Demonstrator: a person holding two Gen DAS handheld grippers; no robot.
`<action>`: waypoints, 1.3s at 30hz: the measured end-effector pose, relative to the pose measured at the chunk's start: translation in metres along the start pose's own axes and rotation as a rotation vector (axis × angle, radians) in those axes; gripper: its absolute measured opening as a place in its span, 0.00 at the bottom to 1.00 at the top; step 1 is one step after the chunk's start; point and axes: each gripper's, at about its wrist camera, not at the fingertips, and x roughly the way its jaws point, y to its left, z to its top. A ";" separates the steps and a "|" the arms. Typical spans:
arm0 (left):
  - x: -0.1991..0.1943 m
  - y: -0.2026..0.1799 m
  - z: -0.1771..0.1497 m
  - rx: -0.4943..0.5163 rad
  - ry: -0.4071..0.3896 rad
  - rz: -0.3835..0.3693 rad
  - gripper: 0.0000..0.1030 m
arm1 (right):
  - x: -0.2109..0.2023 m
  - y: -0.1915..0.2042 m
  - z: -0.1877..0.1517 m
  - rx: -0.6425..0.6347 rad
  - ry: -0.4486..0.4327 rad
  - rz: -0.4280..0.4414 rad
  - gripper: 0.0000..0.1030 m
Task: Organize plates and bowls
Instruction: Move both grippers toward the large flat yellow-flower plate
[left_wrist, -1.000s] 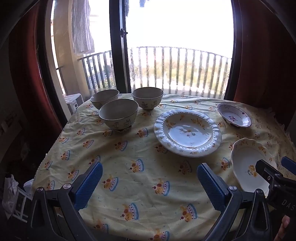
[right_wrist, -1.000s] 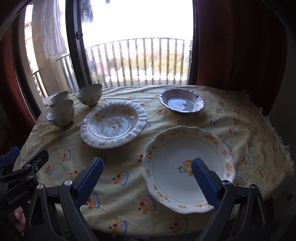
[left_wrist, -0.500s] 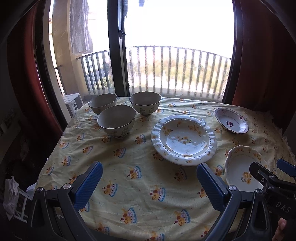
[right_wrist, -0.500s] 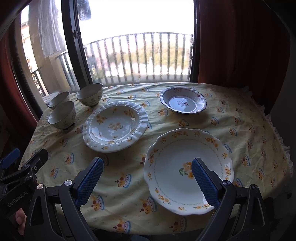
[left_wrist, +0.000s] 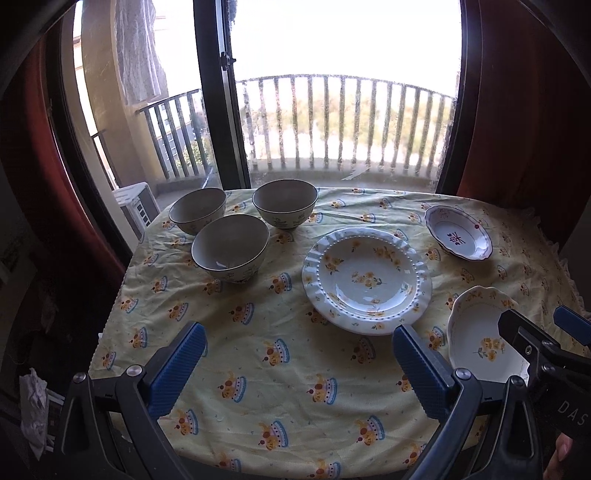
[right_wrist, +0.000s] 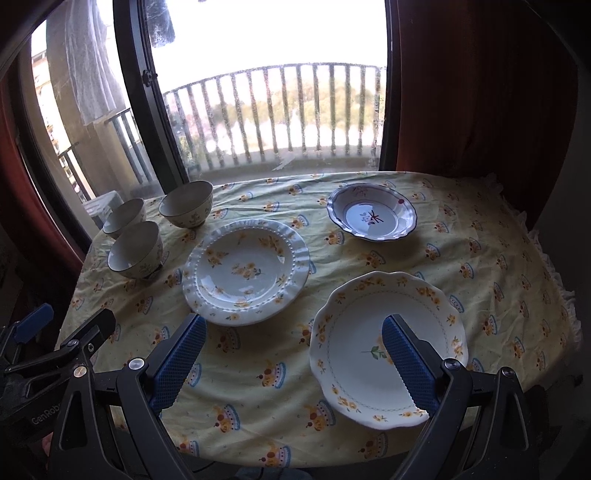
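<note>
Three grey bowls stand at the table's far left: the nearest bowl (left_wrist: 230, 248), one behind it on the left (left_wrist: 197, 209), one behind on the right (left_wrist: 285, 203). A ribbed floral plate (left_wrist: 367, 279) lies in the middle. A small blue-rimmed dish (left_wrist: 458, 233) lies at the far right. A scalloped white plate (right_wrist: 384, 345) lies at the near right. My left gripper (left_wrist: 295, 363) is open and empty above the near cloth. My right gripper (right_wrist: 293, 360) is open and empty, its right finger over the scalloped plate.
A yellow patterned cloth (left_wrist: 280, 354) covers the round table. A glass door and balcony railing (left_wrist: 332, 122) stand behind it, red curtains (right_wrist: 480, 92) at the sides. The table edge falls off at the left and near sides.
Both grippers have drawn back and up from the table, so more of the cloth and the near edge shows. The dishes have not moved.
</note>
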 end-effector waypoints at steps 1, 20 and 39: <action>0.000 0.001 0.001 0.000 0.001 -0.014 0.98 | -0.001 0.001 0.000 0.005 0.002 -0.003 0.95; 0.002 0.022 0.014 -0.024 -0.004 -0.089 0.97 | -0.008 0.017 0.009 0.040 -0.012 -0.060 0.95; 0.012 -0.007 0.025 0.032 0.015 -0.125 0.94 | -0.008 0.003 0.016 0.075 -0.015 -0.108 0.93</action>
